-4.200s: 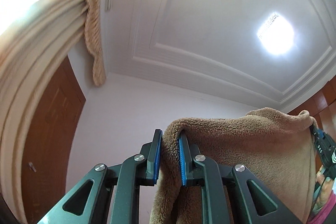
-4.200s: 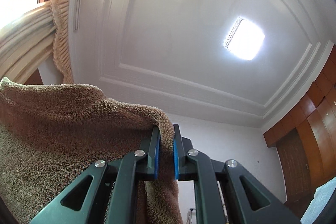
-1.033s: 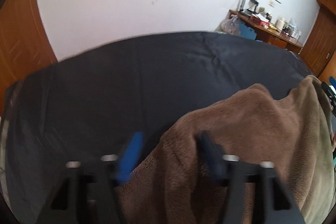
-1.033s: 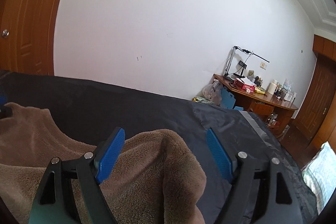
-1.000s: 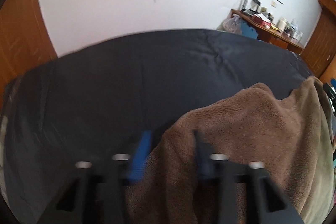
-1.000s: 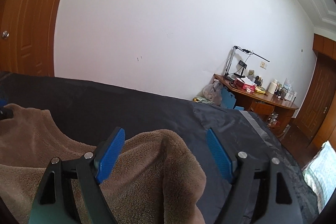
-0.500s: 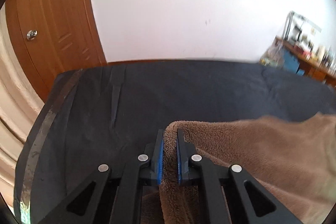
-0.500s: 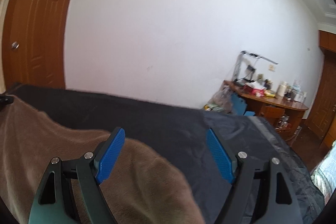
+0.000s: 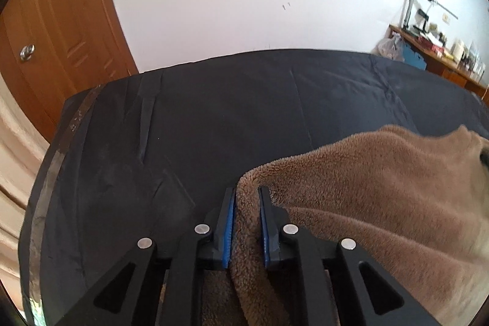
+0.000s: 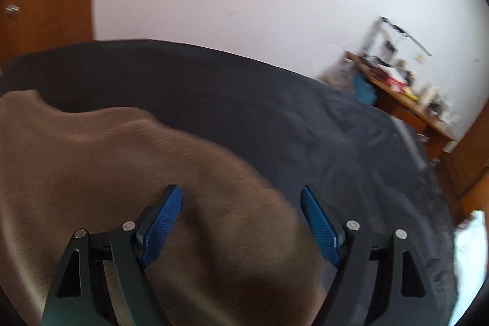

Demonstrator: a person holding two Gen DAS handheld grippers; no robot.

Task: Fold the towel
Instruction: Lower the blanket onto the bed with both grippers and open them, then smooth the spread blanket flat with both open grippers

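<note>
A fluffy brown towel [image 9: 382, 197] lies over a dark, cloth-covered surface [image 9: 244, 112]. My left gripper [image 9: 247, 194] is shut on the towel's near left edge, with a fold of pile pinched between its blue pads. In the right wrist view the same towel [image 10: 122, 167] spreads below, blurred by motion. My right gripper [image 10: 241, 197] stands wide open above it, and its blue pads [image 10: 165, 213] touch nothing.
The dark cloth [image 10: 275, 100] runs to a white wall. A wooden door [image 9: 52, 29] with a knob stands at the left, beside a beige curtain [image 9: 12, 161]. A cluttered wooden desk [image 10: 406, 93] is at the far right. A taped edge [image 9: 55, 161] marks the surface's left side.
Both grippers came down from holding the towel up toward the ceiling. The right gripper let go and stays open, swinging left. The left gripper opened briefly, then shut again on the towel's edge.
</note>
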